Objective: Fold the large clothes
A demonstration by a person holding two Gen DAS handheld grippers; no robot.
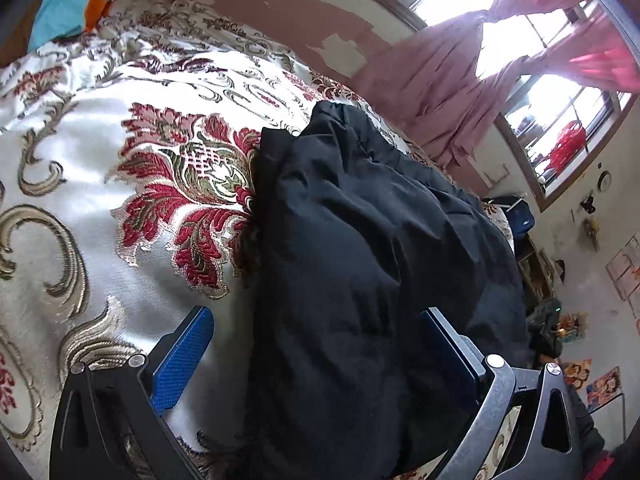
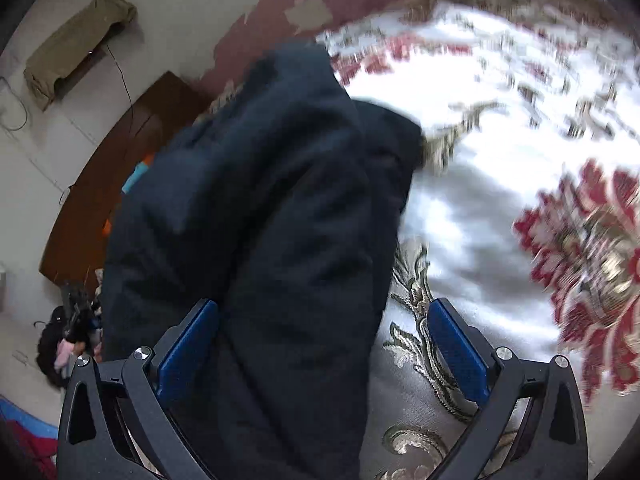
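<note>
While both grippers' fingers (image 1: 188,356) gape wide, the black coat (image 1: 360,260) covers the floral bedspread (image 1: 80,160).

Home bedroom. Bed under white floral bedspread (image 1: 100,168) with red and gold motifs. Pink curtains (image 1: 460,92) tied back at bright windows (image 1: 560,128). Paint peeling from pink wall (image 1: 304,8). Wall clock (image 1: 604,180), pictures (image 1: 604,384) pinned nearby; wooden headboard (image 2: 112,184).
</note>
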